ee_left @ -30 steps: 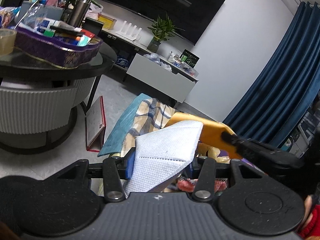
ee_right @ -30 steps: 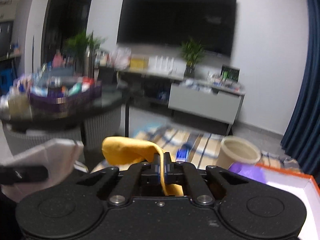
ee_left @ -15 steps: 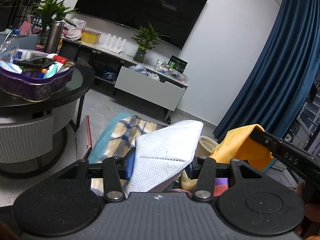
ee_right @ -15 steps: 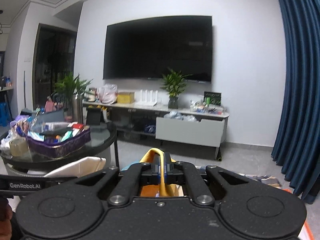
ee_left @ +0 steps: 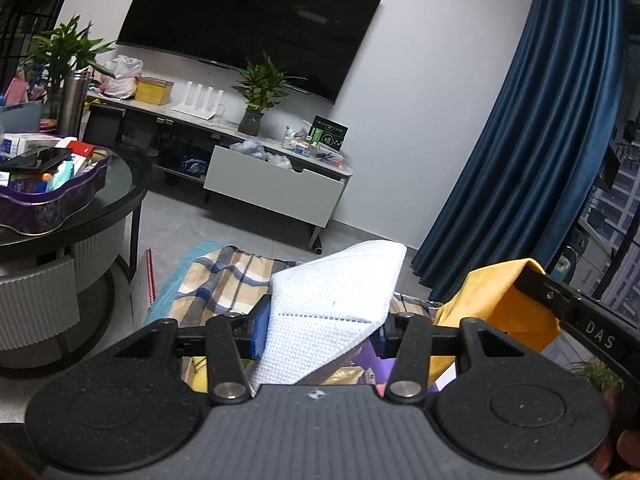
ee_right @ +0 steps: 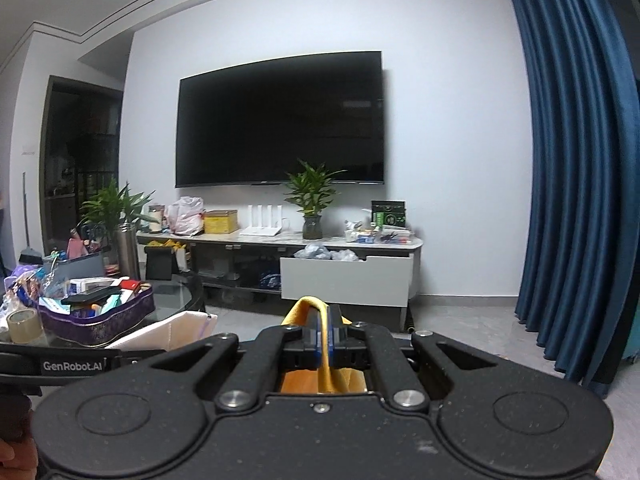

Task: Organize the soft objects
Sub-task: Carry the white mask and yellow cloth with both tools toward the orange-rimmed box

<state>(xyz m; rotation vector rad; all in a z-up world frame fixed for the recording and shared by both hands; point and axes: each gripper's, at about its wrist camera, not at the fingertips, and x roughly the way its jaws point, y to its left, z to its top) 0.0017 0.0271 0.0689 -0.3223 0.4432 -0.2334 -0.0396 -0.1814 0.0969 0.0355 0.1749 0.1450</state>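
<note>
Lifted higher than a second ago, both views now facing the wall-mounted television point(ee_right: 280, 120) rather than the floor. Blue curtain point(ee_left: 532, 152) at right, low media cabinet point(ee_right: 344, 280) beneath the screen, round glass table point(ee_left: 120, 184) at left bearing a purple tray point(ee_left: 52, 208) at its near edge. Plaid blanket point(ee_left: 224, 280) spread on the floor below. Left gripper point(ee_left: 320, 320) clamped on a white mask point(ee_left: 332, 300), fabric fanning upward between the blue pads. Right gripper point(ee_right: 323, 332) pinched tight on a yellow cloth point(ee_right: 308, 308), folded over the fingertips; same cloth hanging at right in the left view.
</note>
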